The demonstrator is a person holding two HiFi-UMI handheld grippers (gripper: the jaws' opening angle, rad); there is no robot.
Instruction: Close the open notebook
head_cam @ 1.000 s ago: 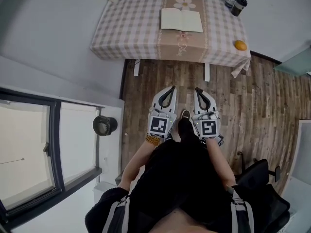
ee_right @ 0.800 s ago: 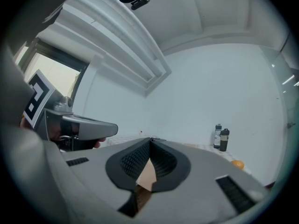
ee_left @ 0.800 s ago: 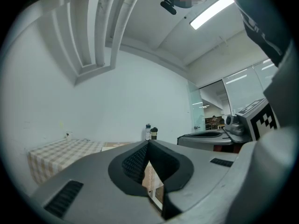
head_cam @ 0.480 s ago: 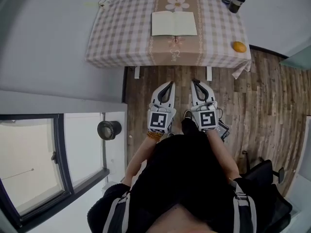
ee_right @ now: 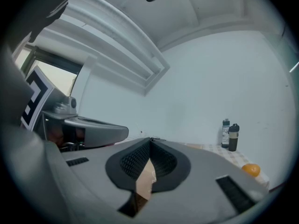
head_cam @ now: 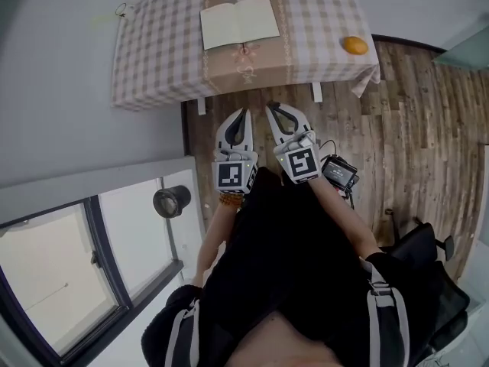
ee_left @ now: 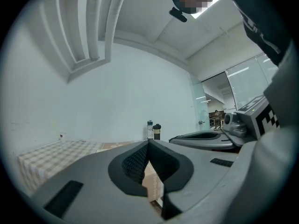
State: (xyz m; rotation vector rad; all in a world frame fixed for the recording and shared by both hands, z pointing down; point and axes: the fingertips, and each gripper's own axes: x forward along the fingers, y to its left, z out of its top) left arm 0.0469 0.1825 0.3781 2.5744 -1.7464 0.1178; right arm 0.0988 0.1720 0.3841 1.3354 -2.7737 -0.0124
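Note:
The open notebook (head_cam: 239,23) lies flat with pale blank pages on a table (head_cam: 157,60) covered by a checked cloth, at the top of the head view. My left gripper (head_cam: 245,112) and right gripper (head_cam: 271,108) are held side by side over the wooden floor, short of the table's near edge, pointing toward it. Both are shut with nothing between the jaws. In the left gripper view the left gripper (ee_left: 148,143) has its tips together, and the right gripper (ee_right: 150,139) shows the same in its own view. The notebook is hidden behind the jaws in both gripper views.
An orange (head_cam: 354,45) sits near the table's right edge, and shows as the orange (ee_right: 251,170) in the right gripper view. Two bottles (ee_left: 153,131) stand at the table's far side. A round black object (head_cam: 170,202) lies by the window frame (head_cam: 107,262) at left. A dark chair (head_cam: 416,254) is behind right.
Both grippers have come closer to the table, which has slid up and left in the head view. The bottles have left the top edge. Jaws stayed shut.

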